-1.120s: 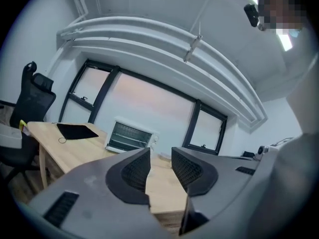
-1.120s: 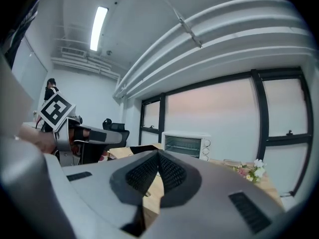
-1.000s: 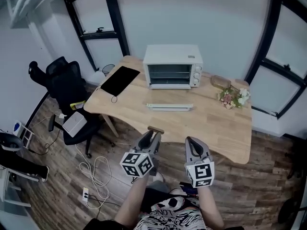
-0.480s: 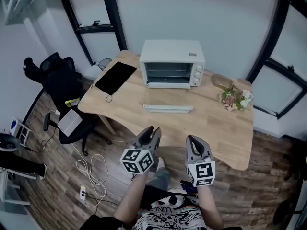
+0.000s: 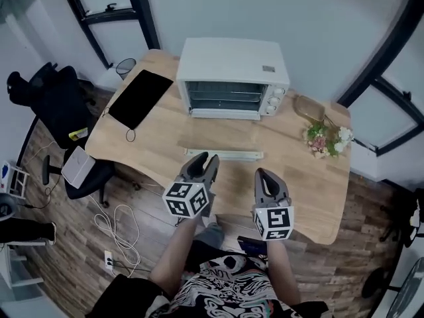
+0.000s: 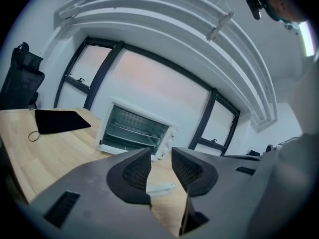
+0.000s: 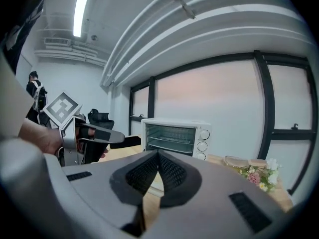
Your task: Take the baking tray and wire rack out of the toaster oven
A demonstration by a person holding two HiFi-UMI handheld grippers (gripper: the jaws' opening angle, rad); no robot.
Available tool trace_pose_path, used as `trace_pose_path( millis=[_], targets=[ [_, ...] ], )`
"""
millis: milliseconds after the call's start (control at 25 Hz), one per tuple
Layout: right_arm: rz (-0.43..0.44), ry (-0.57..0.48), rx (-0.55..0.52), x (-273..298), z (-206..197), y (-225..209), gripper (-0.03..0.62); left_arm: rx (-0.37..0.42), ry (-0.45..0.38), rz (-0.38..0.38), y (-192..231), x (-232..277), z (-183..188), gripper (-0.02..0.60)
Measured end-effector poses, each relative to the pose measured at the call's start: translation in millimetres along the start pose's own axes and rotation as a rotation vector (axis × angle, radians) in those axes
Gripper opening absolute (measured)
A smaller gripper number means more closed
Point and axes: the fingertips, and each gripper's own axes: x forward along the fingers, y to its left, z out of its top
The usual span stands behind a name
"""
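A white toaster oven (image 5: 232, 77) stands at the back of the wooden table (image 5: 301, 177), its front open. Wire shelves (image 6: 127, 130) show inside; I cannot tell tray from rack. Both grippers hover over the table's near edge, well short of the oven. My left gripper (image 5: 205, 159) points at the oven, and its jaws (image 6: 161, 166) stand a little apart with nothing between them. In the right gripper view my right gripper (image 7: 158, 158) has its pads together at the tips, empty. It sits to the right in the head view (image 5: 262, 175).
A narrow white bar (image 5: 224, 154) lies on the table between the grippers and the oven. A black tablet (image 5: 140, 98) with a cable lies at the left, a glass dish (image 5: 309, 108) and flowers (image 5: 326, 140) at the right. An office chair (image 5: 46, 105) stands beside the table.
Both grippers have moved forward from in front of the table to over its near edge, and the oven looks closer. The jaws look unchanged.
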Motion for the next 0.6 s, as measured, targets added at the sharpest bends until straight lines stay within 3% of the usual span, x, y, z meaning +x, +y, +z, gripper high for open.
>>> trace_pose_path(
  millis=[320, 600],
  targets=[
    [-0.014, 0.053, 0.013, 82.2, 4.2, -10.0, 0.000, -0.014, 0.062, -0.028, 55.0, 66.0, 16.1, 0.124],
    [-0.054, 0.077, 0.002, 114.1, 4.5, -14.7, 0.000, -0.056, 0.084, -0.063, 81.2, 101.0, 18.5, 0.129]
  ],
)
